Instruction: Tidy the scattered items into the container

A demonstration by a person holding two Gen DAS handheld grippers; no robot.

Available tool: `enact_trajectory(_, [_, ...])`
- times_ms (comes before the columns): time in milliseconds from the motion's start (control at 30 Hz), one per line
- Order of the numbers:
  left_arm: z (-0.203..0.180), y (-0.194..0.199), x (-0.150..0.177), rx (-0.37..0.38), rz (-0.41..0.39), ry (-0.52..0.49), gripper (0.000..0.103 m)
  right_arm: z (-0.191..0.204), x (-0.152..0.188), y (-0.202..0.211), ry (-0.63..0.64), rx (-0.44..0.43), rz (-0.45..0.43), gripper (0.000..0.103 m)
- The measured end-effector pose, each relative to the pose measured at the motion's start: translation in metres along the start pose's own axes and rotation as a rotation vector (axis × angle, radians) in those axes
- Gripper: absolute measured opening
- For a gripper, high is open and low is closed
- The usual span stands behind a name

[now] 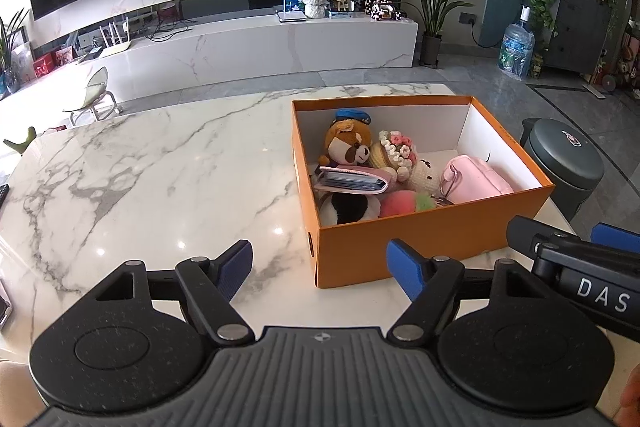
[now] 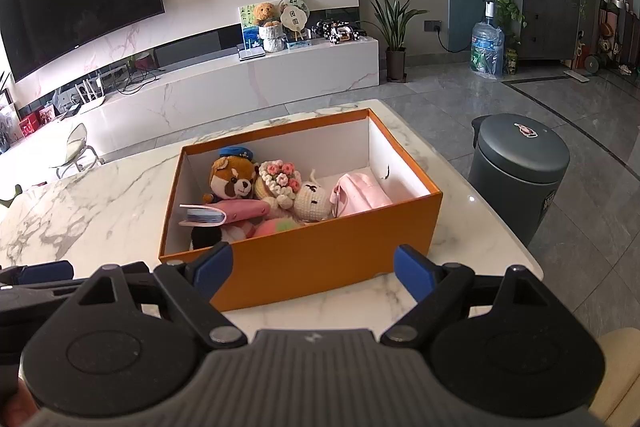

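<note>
Marble table [image 1: 140,167] lies bare left of orange box [image 1: 420,243]

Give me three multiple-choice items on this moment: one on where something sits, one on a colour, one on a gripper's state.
1. Where is the pink pouch?
A. On the bare marble table
B. Inside the box, at its right end
C. Between the right gripper's fingers

2. What colour is the outside of the box?
A. Orange
B. Green
C. Black

3. How does the right gripper stand?
A. Shut on the plush fox
B. Shut with nothing in it
C. Open with nothing between its fingers

Answers: 1 B, the pouch lies within the white walls beside the crocheted doll. 2 A, the near wall is orange. 3 C, its blue pads stand wide apart in front of the box, gripping nothing.
</note>
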State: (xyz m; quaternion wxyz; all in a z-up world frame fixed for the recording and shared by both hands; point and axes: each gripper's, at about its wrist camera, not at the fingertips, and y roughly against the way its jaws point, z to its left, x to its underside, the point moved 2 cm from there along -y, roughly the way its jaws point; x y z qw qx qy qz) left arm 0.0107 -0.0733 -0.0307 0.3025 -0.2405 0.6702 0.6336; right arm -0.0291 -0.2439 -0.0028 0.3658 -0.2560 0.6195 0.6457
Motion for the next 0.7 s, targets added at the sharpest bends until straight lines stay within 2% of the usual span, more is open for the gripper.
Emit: enact_trajectory(700, [0.0073, 0.0021, 0.0027, -0.004, -0.019, 0.016, 0.086, 0.0076, 0.0043, 0.0014, 0.014, -0.009, 0.008, 0.089])
